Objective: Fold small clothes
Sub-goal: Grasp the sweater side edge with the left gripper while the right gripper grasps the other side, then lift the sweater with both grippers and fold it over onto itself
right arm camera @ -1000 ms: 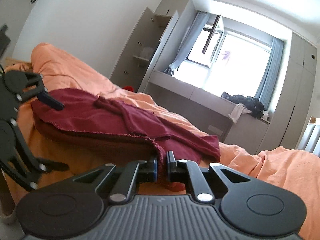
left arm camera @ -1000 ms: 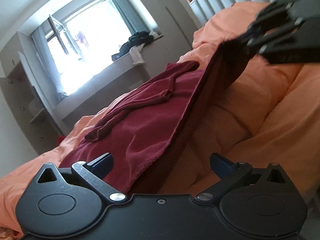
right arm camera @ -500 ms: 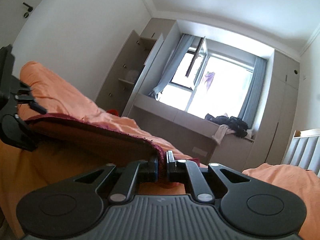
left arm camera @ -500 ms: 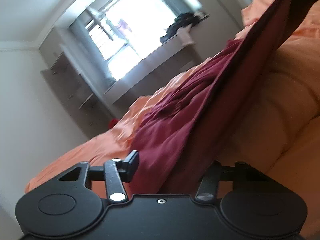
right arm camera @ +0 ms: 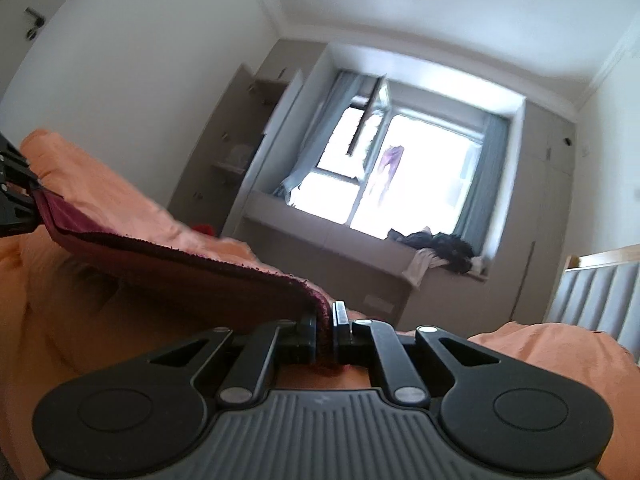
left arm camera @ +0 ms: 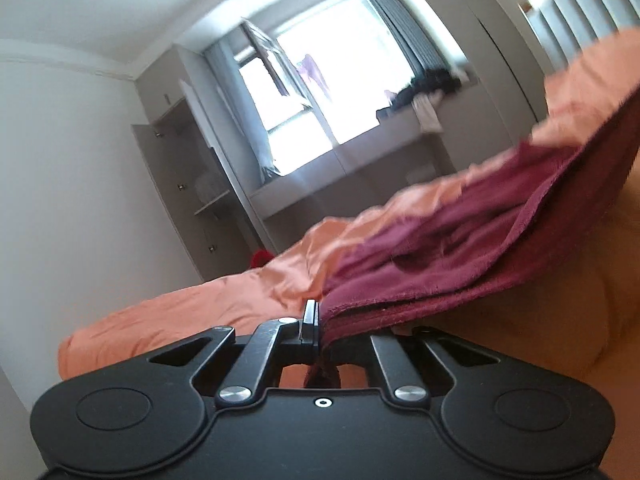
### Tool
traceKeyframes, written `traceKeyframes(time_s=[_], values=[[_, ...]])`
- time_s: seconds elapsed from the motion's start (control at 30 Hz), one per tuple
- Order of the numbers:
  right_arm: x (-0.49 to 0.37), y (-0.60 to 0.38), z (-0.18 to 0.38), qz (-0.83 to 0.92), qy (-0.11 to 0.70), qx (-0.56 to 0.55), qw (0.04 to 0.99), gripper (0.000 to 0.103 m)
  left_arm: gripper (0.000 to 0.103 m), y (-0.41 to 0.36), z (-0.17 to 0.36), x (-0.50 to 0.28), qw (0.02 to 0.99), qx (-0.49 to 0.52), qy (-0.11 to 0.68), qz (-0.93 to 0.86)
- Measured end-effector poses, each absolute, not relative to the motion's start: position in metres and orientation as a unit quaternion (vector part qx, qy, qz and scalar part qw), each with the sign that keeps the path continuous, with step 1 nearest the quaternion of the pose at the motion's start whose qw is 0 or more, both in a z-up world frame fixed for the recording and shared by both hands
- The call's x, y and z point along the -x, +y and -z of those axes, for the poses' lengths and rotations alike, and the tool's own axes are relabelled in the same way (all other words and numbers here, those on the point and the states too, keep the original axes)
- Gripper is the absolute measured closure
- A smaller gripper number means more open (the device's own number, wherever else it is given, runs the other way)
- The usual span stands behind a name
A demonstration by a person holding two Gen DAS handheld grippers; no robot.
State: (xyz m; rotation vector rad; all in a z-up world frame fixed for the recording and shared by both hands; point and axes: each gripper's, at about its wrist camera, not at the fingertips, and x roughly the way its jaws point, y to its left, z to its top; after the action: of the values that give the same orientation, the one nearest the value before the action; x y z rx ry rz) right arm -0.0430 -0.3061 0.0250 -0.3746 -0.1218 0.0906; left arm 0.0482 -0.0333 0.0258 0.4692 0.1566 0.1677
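A dark red garment [left arm camera: 472, 252] is lifted off the orange bed and hangs stretched between both grippers. My left gripper [left arm camera: 322, 326] is shut on one corner of it; the cloth runs up and to the right from the jaws. My right gripper [right arm camera: 325, 330] is shut on the other corner of the garment [right arm camera: 192, 268], whose edge runs left to the left gripper [right arm camera: 16, 204] at the frame's left edge. The garment's far part is hidden behind its lifted edge.
The orange duvet [left arm camera: 208, 312] covers the bed [right arm camera: 560, 356] below the garment. A grey padded headboard [right arm camera: 600, 292] stands at the right. A window seat with dark clothes [right arm camera: 440, 246] and an open wardrobe [left arm camera: 188, 192] lie beyond the bed.
My left gripper has closed on the garment's corner. Both grippers have risen, lifting the near edge of the garment off the bed and pulling it taut.
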Motion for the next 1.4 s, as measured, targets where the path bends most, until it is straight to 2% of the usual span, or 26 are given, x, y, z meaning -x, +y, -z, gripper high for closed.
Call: traceKeyframes(time_s=[0.13,0.47,0.63,0.77,0.97,1.23,1.4], values=[[0.061,-0.311,-0.036,-0.017,-0.098,0.172,0.98,0.097,0.099,-0.028,-0.058,-0.028,0.98,-0.183,0.051,-0.062],[0.143,-0.326,-0.072,0.002,-0.163,0.164,0.973,0.097,0.099,-0.026,-0.131,0.054,0.988,-0.157,0.007,0.006],[0.181,-0.33,-0.097,-0.011,-0.189,0.15,0.97,0.097,0.099,-0.024,-0.155,0.084,0.988,-0.154,-0.009,0.022],[0.172,-0.329,-0.104,-0.01,-0.197,0.157,0.968,0.097,0.099,-0.022,-0.164,0.079,0.99,-0.139,-0.002,0.028],[0.104,-0.321,-0.113,-0.008,-0.19,0.191,0.963,0.097,0.099,-0.025,-0.174,0.022,0.991,-0.129,0.025,0.014],[-0.018,-0.319,-0.117,0.002,-0.141,0.206,0.968,0.097,0.098,-0.023,-0.18,-0.107,0.991,-0.102,0.091,-0.005],[-0.085,-0.318,-0.101,0.003,-0.1,0.203,0.974,0.097,0.098,-0.026,-0.164,-0.185,0.985,-0.101,0.133,-0.027]])
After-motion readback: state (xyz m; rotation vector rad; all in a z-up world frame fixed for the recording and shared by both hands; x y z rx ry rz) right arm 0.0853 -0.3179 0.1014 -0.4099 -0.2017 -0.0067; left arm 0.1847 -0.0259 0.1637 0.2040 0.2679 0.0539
